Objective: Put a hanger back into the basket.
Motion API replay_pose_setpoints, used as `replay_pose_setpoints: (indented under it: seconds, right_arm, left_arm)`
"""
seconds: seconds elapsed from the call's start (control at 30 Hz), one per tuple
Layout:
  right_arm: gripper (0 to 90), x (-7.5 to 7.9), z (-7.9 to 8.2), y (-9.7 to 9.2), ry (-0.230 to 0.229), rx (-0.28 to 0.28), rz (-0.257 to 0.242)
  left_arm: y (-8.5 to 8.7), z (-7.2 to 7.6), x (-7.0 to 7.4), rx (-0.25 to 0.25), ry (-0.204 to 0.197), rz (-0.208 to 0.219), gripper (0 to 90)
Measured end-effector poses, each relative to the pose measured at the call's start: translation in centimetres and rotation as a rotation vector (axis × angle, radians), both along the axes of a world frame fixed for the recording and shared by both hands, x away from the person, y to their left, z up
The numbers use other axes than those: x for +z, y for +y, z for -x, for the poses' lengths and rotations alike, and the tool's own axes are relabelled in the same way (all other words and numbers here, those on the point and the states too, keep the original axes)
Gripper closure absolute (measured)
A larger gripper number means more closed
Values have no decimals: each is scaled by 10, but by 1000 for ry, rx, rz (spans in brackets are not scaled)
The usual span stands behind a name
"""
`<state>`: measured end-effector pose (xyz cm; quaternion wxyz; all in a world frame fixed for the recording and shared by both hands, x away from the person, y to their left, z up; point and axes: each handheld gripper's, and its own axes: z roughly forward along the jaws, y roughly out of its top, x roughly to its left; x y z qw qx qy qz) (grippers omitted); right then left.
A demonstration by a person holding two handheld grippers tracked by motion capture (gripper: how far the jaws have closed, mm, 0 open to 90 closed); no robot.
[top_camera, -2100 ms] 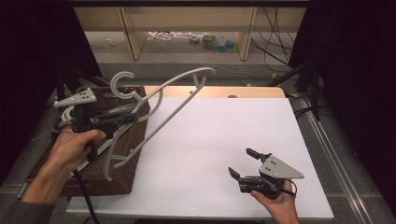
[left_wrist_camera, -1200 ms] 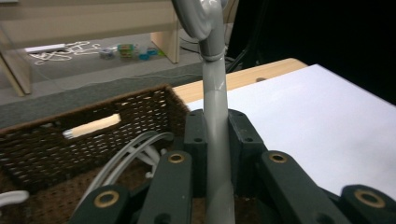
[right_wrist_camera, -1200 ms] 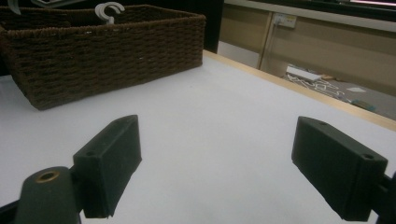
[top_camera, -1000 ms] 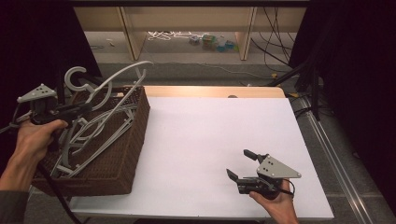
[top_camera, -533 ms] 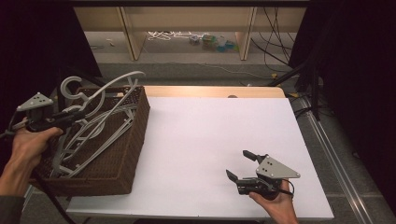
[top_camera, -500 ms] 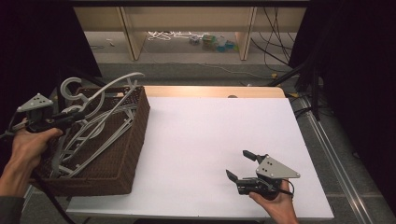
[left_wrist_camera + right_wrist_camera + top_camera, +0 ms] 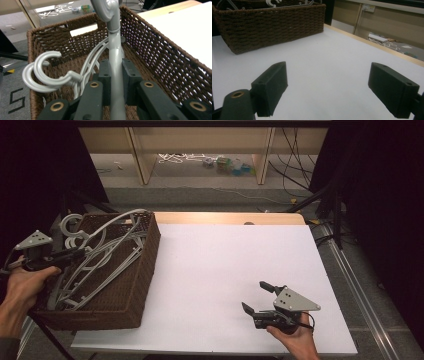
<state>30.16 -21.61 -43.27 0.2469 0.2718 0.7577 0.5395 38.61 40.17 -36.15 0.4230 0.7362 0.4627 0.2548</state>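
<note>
Left gripper [image 7: 113,86] clamped on grey hanger [image 7: 115,62], low inside wicker basket [image 7: 142,275] at left edge of surface [image 7: 225,270]. Best lowered flat onto other hangers [image 7: 95,265], hook kept inside rim, then released. Right gripper [image 7: 260,297] apart, empty, near front edge.
</note>
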Motion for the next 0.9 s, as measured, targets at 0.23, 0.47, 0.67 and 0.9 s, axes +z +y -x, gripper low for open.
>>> replay_pose_setpoints:
  seconds: [0.23,0.47,0.67,0.9]
  right_arm:
    - [167,0,0,0,7,3,7]
    - [167,0,0,0,9,4,9]
    - [167,0,0,0,10,5,11]
    - [167,-1,0,1,5,4,6]
  left_arm:
    - [5,2,-10,-12,44,-19,795]
    - [0,-4,-19,-39,100,-42,793]
    - [-6,-12,-26,-53,140,-57,791]
    - [-9,-18,-32,-44,183,-45,791]
